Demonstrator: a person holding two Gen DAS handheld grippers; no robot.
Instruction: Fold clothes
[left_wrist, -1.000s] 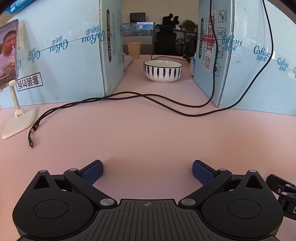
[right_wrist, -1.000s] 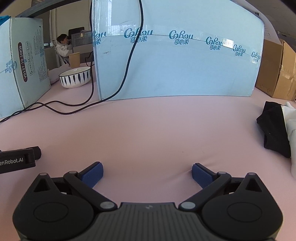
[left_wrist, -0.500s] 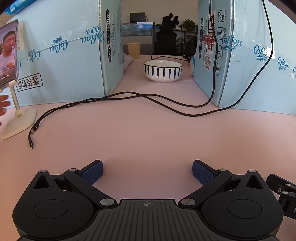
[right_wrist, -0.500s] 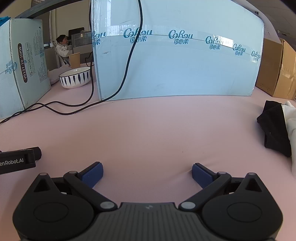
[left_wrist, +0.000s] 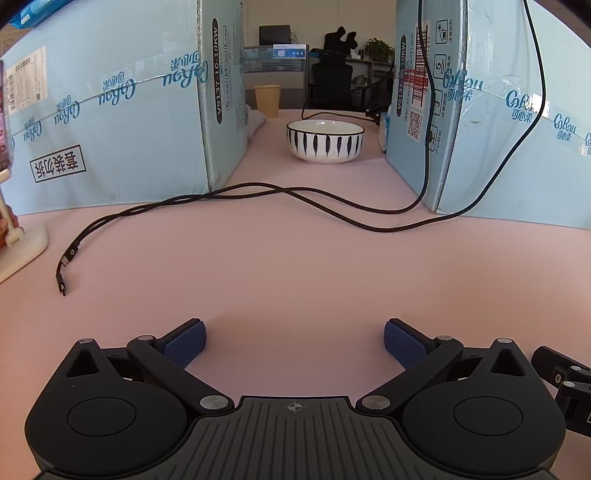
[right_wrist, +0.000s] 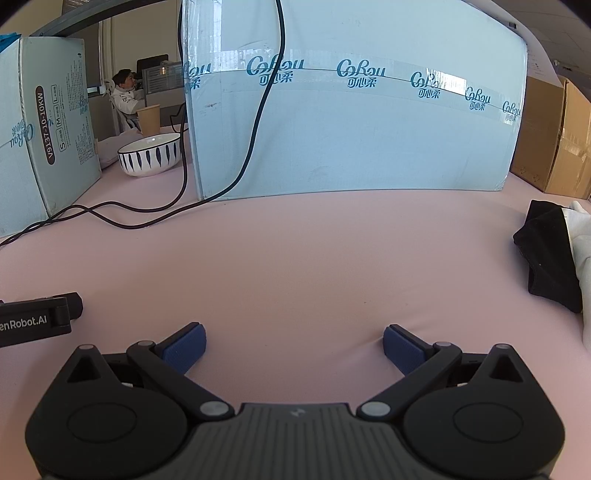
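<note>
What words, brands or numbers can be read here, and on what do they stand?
"CoRou", repeated: tape on the right blue carton.
"V9137-10-10KW" and "S M L": end face of the left blue carton.
"enRobot.AI", start cut off: black part of the left tongs.
"5": icon on the right carton's narrow face.
Chinese characters under each logo and in the boxed label; I cannot transcribe them reliably.
Barcode, QR code and fine print: too small to read.
</note>
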